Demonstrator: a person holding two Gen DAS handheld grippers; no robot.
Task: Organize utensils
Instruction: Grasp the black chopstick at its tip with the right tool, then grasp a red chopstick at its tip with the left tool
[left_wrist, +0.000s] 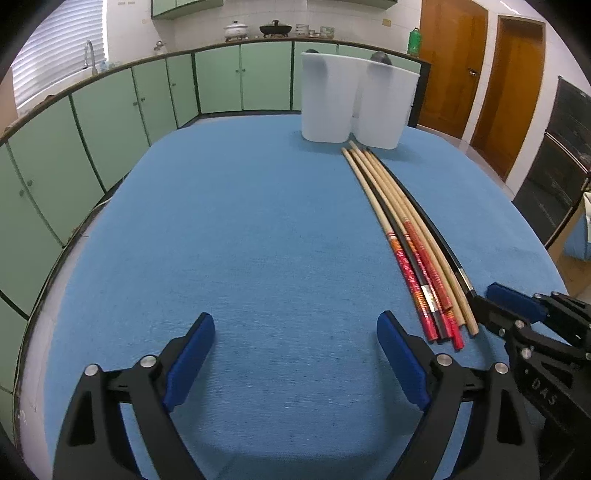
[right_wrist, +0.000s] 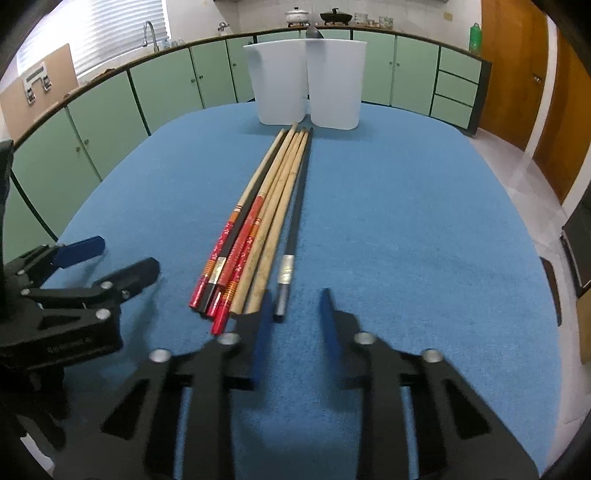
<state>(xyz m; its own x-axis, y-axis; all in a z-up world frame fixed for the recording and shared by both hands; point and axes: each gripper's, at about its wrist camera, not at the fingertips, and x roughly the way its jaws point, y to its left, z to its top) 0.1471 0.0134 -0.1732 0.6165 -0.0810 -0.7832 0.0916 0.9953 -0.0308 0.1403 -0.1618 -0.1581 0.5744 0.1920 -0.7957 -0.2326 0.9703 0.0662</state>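
Between your right gripper's (right_wrist: 293, 314) parted blue pads, at twelve o'clock in the right wrist view, lies the butt of the black chopstick (right_wrist: 295, 206) with the silver band, outermost of the bundle of chopsticks (right_wrist: 258, 221) on the blue table (right_wrist: 424, 221). The jaws stand narrowly apart and hold nothing. The left pad sits just beside the ends of the plain wooden sticks; the right pad has bare cloth under it.

To do this pick well, you would probably ease forward along the stick's line until the silver band sits between the pads, then close. Keep the left pad from nudging the wooden pair, since they lie touching the black stick further up and could roll. A thin round stick is likely to pivot in the grip, so aim square across it.

Your left gripper (left_wrist: 295, 354) hovers wide open and empty over bare cloth, with the bundle (left_wrist: 413, 236) at its two o'clock and the right gripper (left_wrist: 517, 306) at three. Hold it clear, as the two tools are near each other.

At twelve o'clock beyond the bundle stand the two white bins (right_wrist: 306, 81), side by side and touching, with the stick tips just short of them. A dark rounded thing shows above their rims; what it is cannot be told. Which bin suits chopsticks is not evident.
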